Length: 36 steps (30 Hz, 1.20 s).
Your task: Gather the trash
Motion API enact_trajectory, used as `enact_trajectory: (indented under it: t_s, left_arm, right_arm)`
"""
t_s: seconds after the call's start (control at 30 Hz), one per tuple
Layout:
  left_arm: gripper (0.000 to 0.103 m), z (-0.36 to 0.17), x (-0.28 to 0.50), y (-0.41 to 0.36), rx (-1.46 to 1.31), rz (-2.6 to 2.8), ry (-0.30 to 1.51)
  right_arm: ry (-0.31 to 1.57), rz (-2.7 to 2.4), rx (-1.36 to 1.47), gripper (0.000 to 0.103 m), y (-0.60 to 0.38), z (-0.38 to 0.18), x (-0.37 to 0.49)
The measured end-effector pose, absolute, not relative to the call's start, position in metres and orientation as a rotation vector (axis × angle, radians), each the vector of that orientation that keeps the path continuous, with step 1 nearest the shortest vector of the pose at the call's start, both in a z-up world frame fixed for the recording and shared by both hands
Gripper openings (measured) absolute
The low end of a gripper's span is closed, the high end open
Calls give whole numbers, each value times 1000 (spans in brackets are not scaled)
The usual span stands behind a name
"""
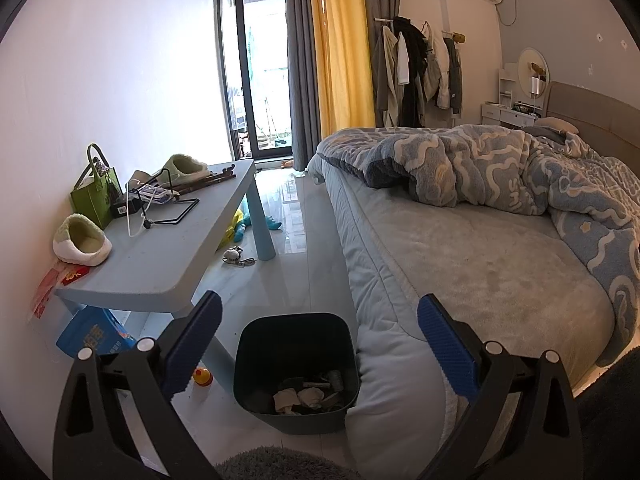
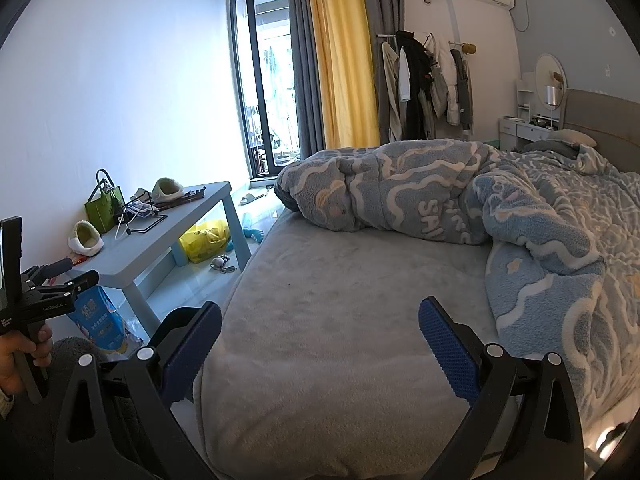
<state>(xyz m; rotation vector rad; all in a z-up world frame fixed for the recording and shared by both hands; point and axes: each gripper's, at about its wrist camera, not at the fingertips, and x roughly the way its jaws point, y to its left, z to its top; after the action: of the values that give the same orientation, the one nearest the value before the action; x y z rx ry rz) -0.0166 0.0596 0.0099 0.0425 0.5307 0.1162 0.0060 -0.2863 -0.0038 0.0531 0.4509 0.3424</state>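
A dark bin (image 1: 256, 364) stands on the floor between the blue table and the bed, with crumpled tissues (image 1: 306, 398) and other scraps inside. My left gripper (image 1: 320, 312) is open and empty, hovering above and just behind the bin. My right gripper (image 2: 320, 316) is open and empty over the bed's grey sheet (image 2: 340, 300). The left gripper's body (image 2: 36, 300) shows at the left edge of the right wrist view, held by a hand. The bin's dark rim (image 2: 176, 320) peeks out behind my right gripper's left finger.
A low blue table (image 1: 168, 256) by the wall carries two slippers (image 1: 82, 246), a green bag (image 1: 96, 196) and a wire stand. A blue packet (image 1: 96, 332) and yellow toy lie under it. A keychain (image 1: 236, 258) lies on the floor. A rumpled blue duvet (image 2: 500, 208) covers the bed.
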Motion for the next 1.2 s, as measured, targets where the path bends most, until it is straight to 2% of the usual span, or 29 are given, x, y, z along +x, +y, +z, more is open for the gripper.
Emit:
enact_trajectory:
  t_s: [1.2]
  left_arm:
    - [100, 10, -16, 61, 45, 116, 530]
  right_arm:
    - [453, 344, 44, 100, -290, -5, 10]
